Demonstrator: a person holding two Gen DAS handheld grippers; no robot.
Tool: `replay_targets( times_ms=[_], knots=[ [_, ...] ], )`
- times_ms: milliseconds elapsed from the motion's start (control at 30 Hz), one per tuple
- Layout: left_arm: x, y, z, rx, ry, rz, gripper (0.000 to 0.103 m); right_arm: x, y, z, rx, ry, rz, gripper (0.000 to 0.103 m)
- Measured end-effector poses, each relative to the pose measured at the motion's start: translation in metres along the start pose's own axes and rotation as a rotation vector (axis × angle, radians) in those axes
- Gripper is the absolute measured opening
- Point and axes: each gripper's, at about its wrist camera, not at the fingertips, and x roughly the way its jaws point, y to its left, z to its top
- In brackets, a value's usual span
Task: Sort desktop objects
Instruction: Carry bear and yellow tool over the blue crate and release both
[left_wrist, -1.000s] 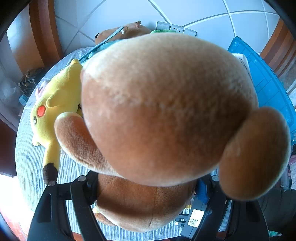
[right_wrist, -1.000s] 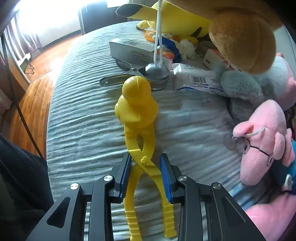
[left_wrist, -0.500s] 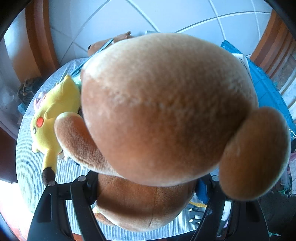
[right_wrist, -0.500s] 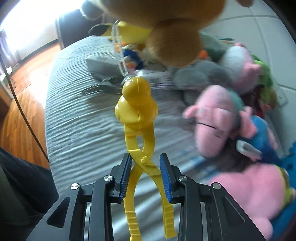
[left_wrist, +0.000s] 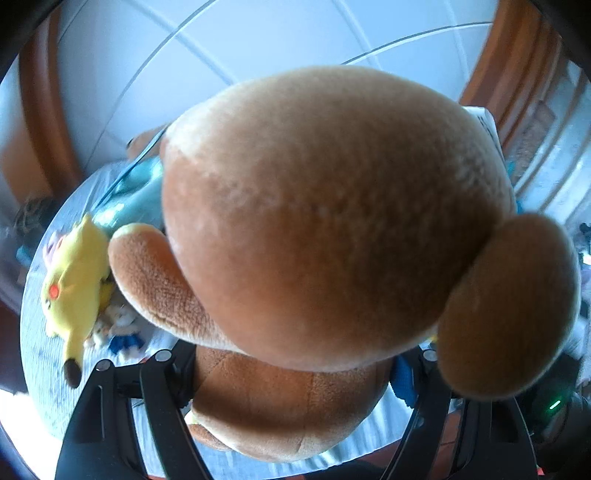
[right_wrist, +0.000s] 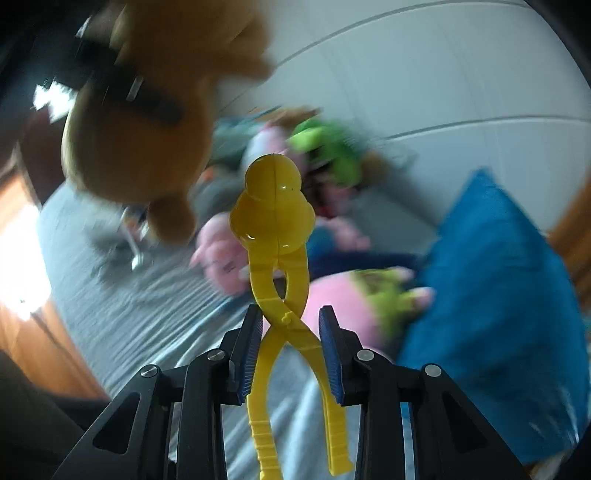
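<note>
Clearly the sorting is mid-way, with two things lifted and none yet put away, so far as these views show. The left hand-held gripper stands wide, its jaws clamped on the body of a big brown plush bear held up off the counter. The right hand-held gripper is narrowed onto the crossed handles of a yellow snowball clamp, also carried in the air. A blue bin waits at the counter's right edge, probably the destination. Left on the counter are a yellow plush near its left edge and, badly blurred, what look like pink plush toys and a green plush toward the far edge by the wall.
</note>
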Motion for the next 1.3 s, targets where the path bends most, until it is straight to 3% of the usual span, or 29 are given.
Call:
replay_targets(
  times_ms=[167, 433, 767, 1033, 1167, 1233, 1300],
  knots=[
    [-0.012, -0.053, 0.026, 0.057, -0.049, -0.074, 0.079, -0.073, -0.080, 0.012, 0.169, -0.099, -0.134, 0.030],
    [-0.004, -0.139, 0.064, 0.159, -0.084, -0.186, 0.079, -0.128, -0.185, -0.004, 0.380, -0.106, -0.315, 0.030],
    [0.040, -0.239, 0.091, 0.277, -0.096, -0.256, 0.079, -0.126, -0.257, -0.030, 0.503, -0.063, -0.417, 0.030],
    [0.065, -0.266, 0.094, 0.294, -0.098, -0.245, 0.079, -0.112, -0.289, -0.034, 0.547, -0.030, -0.454, 0.030],
    [0.068, -0.255, 0.090, 0.297, -0.094, -0.233, 0.079, -0.106, -0.308, -0.038, 0.564, -0.023, -0.471, 0.030],
    [0.082, -0.290, 0.083, 0.297, -0.092, -0.226, 0.079, -0.103, -0.315, -0.040, 0.568, -0.017, -0.476, 0.030],
    [0.086, -0.299, 0.088, 0.299, -0.091, -0.219, 0.079, -0.100, -0.322, -0.040, 0.571, -0.011, -0.480, 0.030]
  ],
)
